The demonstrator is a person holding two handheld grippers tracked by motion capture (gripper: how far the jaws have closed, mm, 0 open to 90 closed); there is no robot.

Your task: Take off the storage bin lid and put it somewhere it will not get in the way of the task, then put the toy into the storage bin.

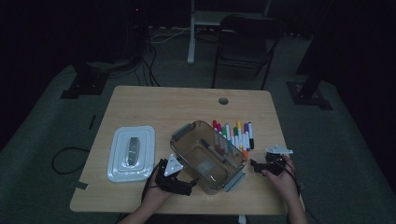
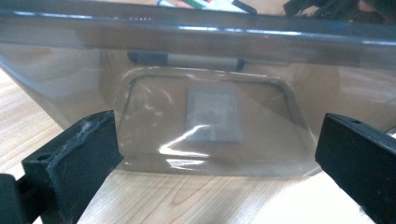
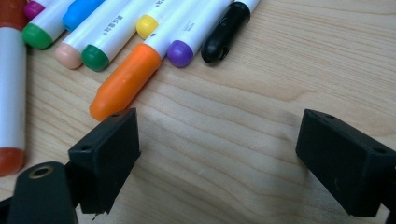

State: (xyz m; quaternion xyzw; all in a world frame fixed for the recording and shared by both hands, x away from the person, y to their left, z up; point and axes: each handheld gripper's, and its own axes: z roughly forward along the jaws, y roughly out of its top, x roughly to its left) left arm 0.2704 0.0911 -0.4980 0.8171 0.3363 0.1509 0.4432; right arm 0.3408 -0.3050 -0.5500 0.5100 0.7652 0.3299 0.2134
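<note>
A clear plastic container (image 1: 208,156) stands at the table's middle with one dark-capped marker (image 1: 212,149) lying inside. My left gripper (image 1: 189,183) is open at the container's near-left wall, with nothing between its jaws. In the left gripper view the left gripper (image 2: 215,135) faces the container (image 2: 210,93), and the marker (image 2: 187,59) shows through the wall. A row of several coloured markers (image 1: 233,133) lies right of the container. My right gripper (image 1: 256,164) is open just short of them. In the right gripper view the right gripper (image 3: 217,135) stands over bare wood, the orange marker (image 3: 126,81) close to its left jaw.
A white lid (image 1: 130,154) with a grey handle lies at the table's left. A cable hole (image 1: 223,101) sits near the far edge. A folding chair (image 1: 245,44) stands beyond the table, and cables run over the floor to the left.
</note>
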